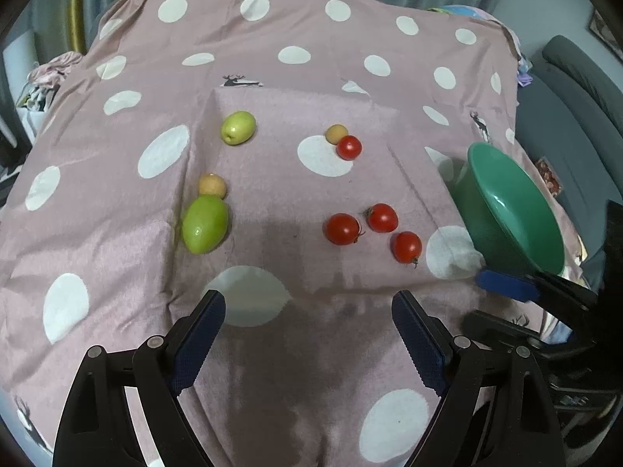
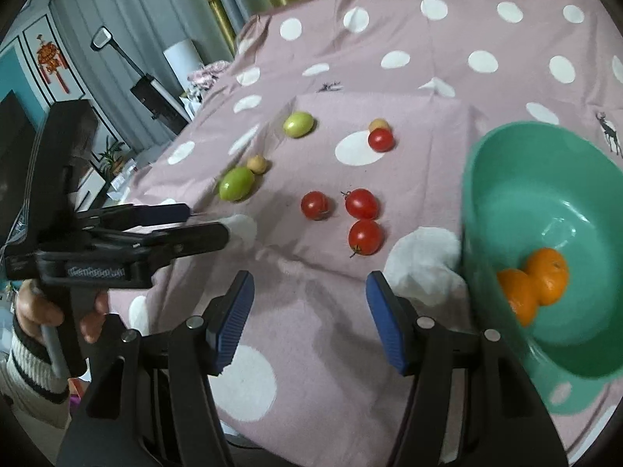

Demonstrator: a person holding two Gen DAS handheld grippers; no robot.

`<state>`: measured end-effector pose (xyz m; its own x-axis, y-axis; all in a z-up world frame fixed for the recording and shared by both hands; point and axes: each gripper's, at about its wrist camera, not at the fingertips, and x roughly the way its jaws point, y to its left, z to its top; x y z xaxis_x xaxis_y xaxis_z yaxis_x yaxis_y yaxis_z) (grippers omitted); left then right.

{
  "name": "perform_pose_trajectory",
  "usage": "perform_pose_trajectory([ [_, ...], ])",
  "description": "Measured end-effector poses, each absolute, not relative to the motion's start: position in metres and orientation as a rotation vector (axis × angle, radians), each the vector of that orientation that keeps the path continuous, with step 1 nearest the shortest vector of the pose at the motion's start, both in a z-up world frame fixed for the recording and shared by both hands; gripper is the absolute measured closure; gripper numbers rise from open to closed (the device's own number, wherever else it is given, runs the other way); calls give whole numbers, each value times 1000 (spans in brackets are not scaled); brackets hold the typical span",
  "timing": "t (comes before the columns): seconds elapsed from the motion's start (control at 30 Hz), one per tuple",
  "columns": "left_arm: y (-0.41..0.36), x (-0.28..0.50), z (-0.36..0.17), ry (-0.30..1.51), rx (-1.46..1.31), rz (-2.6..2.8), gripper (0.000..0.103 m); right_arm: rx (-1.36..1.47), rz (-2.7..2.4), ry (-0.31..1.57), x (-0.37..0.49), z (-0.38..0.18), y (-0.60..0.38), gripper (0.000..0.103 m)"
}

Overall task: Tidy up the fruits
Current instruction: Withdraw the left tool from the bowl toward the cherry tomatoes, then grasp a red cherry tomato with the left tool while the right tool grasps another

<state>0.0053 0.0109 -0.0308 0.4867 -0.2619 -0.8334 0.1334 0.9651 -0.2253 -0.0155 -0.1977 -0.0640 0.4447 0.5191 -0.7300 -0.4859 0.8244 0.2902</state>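
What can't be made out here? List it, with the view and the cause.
- Bowl contents: hidden in the left wrist view by its tilted wall; only the right wrist view shows the oranges.
- Oranges: blurred, and the lower one is partly behind the bowl's rim, so whether more lie beneath cannot be told.
- Far beige fruit: partly behind a tomato in the right wrist view.
- Bowl's right side: cut off by the right wrist view's edge.

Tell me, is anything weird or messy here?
Only two oranges are in the green bowl, which looks tilted. Four tomatoes and the green fruits lie scattered on the spotted cloth. Nothing looks spilled or broken.
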Motion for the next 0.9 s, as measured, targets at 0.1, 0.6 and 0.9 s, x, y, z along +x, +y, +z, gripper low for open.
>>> perform_pose_trajectory([
  [0.1,14,7,-34,1038,-137,-241,15,9,577,928,-1,-70,-189,43],
  [0.6,15,31,-41,1042,-112,-299,15,-125,501,990,43,-98,-158,65],
  [0.9,0,49,-48,1053,-82,-337,16,-122,530,995,46,-106,-159,75],
])
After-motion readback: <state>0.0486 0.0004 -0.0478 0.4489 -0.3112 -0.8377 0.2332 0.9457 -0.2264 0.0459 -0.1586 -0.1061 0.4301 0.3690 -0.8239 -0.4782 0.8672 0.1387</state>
